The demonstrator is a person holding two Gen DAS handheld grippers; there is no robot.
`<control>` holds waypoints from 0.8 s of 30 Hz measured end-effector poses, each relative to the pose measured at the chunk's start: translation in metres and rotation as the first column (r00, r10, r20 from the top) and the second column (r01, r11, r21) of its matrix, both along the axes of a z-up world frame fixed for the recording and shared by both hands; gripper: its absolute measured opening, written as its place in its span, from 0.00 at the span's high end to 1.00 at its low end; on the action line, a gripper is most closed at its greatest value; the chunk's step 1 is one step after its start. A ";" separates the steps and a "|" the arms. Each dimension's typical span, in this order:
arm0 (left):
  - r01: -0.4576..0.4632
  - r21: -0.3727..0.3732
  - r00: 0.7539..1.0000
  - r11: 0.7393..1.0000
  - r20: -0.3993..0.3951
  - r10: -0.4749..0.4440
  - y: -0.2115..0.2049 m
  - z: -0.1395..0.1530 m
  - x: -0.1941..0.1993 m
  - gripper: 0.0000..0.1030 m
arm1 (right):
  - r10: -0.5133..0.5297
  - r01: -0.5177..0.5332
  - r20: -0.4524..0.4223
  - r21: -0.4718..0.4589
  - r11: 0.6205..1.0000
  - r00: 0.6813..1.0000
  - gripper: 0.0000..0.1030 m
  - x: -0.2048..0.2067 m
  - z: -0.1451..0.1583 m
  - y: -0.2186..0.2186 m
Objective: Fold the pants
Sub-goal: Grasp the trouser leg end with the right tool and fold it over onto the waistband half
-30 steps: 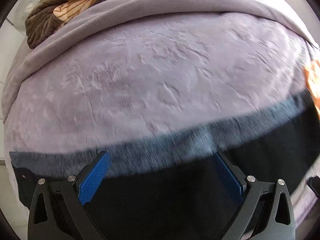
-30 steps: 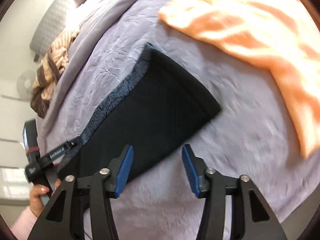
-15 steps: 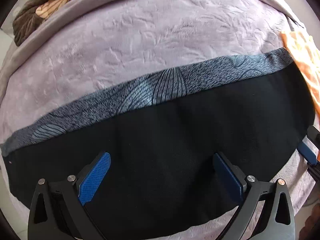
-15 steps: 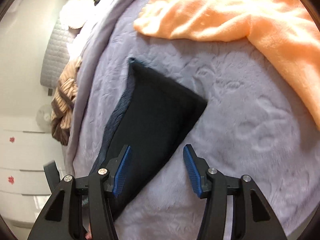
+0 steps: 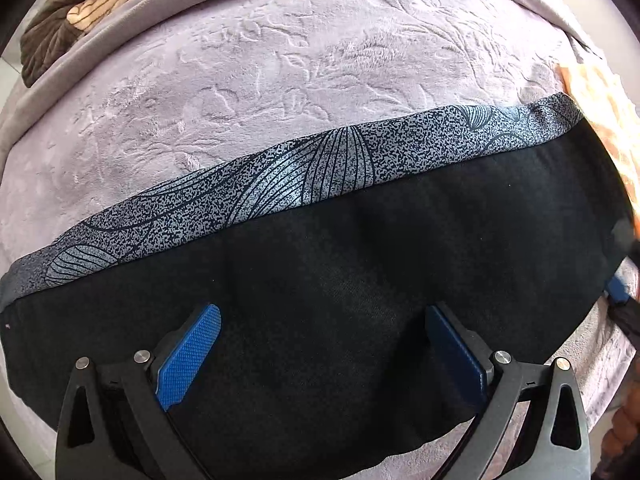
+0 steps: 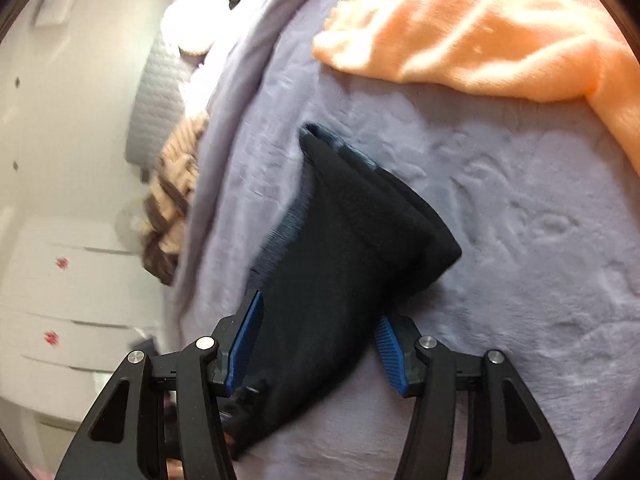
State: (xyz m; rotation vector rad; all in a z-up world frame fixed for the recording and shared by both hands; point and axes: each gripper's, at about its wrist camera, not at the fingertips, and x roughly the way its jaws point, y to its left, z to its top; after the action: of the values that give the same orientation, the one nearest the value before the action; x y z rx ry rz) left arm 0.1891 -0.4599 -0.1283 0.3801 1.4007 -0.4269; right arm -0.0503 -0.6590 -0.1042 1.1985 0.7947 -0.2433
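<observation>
The black pants [image 5: 360, 280] lie flat across the lilac bedspread [image 5: 280, 72], with a grey patterned band [image 5: 320, 168] along their far edge. My left gripper [image 5: 320, 352] is open and hovers over the black cloth, holding nothing. In the right wrist view the pants [image 6: 348, 240] run between the blue pads of my right gripper [image 6: 316, 344]. Its jaws stand wide apart around the cloth and do not pinch it. The pants' far end looks slightly lifted and folded over.
An orange fleece garment [image 6: 500, 28] lies on the bedspread beyond the pants, and shows at the right edge of the left wrist view [image 5: 600, 120]. A brown and cream striped cloth [image 5: 80, 4] sits at the bed's far left. White drawers [image 6: 60, 300] stand beside the bed.
My left gripper has pulled back, so more of the pants shows. My right gripper has moved in over the pants' end, which now lies between its pads.
</observation>
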 end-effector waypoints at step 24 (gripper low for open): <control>0.038 -0.065 0.999 0.997 0.042 -0.035 0.012 0.010 -0.022 0.20 | 0.103 -0.109 0.168 0.028 0.994 0.980 0.87 0.045 0.042 0.027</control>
State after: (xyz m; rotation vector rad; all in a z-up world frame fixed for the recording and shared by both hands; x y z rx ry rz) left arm 0.1675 -0.4474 -0.1179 0.3589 1.3383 -0.4915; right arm -0.0057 -0.6319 -0.0618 1.1910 0.7173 -0.0401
